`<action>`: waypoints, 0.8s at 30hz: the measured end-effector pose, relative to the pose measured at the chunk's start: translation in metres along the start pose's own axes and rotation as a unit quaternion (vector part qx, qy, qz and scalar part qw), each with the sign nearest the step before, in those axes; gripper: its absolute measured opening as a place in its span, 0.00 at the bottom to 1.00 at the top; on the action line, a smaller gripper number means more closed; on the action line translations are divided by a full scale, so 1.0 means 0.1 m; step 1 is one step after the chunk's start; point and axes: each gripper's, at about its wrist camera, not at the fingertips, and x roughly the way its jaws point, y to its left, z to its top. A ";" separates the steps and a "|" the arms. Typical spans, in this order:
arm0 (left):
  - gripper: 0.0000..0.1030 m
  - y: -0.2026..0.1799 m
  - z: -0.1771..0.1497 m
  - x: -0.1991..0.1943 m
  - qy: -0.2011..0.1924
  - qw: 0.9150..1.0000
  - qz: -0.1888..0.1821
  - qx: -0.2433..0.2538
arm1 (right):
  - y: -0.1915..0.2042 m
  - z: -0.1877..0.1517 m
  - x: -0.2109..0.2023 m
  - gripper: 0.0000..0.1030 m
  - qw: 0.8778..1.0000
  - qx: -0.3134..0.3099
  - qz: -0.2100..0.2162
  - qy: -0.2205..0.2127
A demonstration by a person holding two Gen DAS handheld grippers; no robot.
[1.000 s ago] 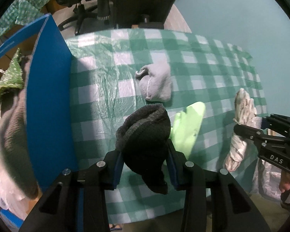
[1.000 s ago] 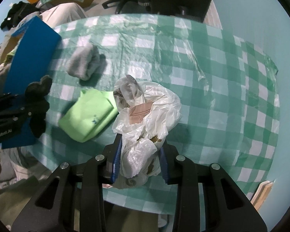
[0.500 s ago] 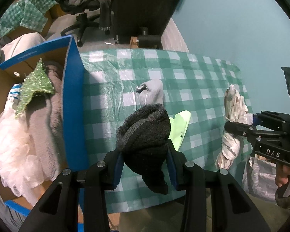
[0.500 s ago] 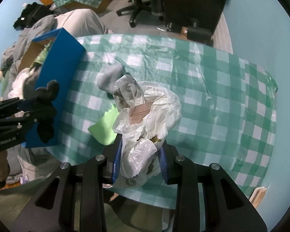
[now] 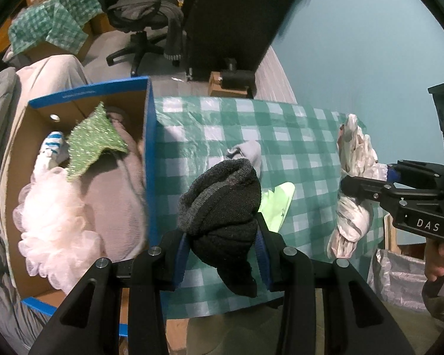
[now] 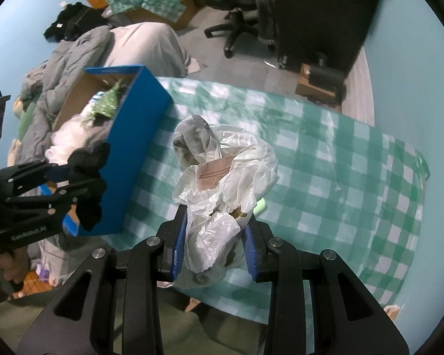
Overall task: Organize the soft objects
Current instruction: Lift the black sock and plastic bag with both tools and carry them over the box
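My left gripper (image 5: 222, 251) is shut on a dark knitted sock (image 5: 222, 207), held high above the checked table (image 5: 296, 153). The right wrist view shows that same sock (image 6: 88, 165) beside the blue box (image 6: 133, 159). My right gripper (image 6: 214, 251) is shut on a crumpled white plastic bag (image 6: 225, 177), which appears in the left wrist view too (image 5: 353, 183). A grey sock (image 5: 248, 153) and a light green cloth (image 5: 276, 204) lie on the table. The open blue box (image 5: 149, 159) at the table's left edge holds a white mesh puff (image 5: 53, 207), a green glittery piece (image 5: 91, 142) and grey fabric (image 5: 115, 195).
An office chair (image 5: 142, 14) and a dark cabinet (image 5: 231, 17) stand beyond the table. Grey bedding (image 6: 74, 56) lies left of the box. A silver bag (image 5: 399, 278) sits on the floor at the right, under a person's hand (image 5: 438, 263).
Both grippers have risen with their loads, so the table looks smaller and farther. The blue box's inside has come into view at the left.
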 end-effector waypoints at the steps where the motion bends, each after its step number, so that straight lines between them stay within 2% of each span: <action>1: 0.39 0.02 0.00 -0.02 -0.002 1.000 0.001 -0.002 | 0.02 0.03 -0.02 0.31 1.000 -0.004 0.002 -0.001; 24: 0.39 0.75 0.12 -0.42 -0.038 0.998 0.030 -0.044 | 0.91 0.65 0.13 0.31 0.995 -0.090 0.047 -0.007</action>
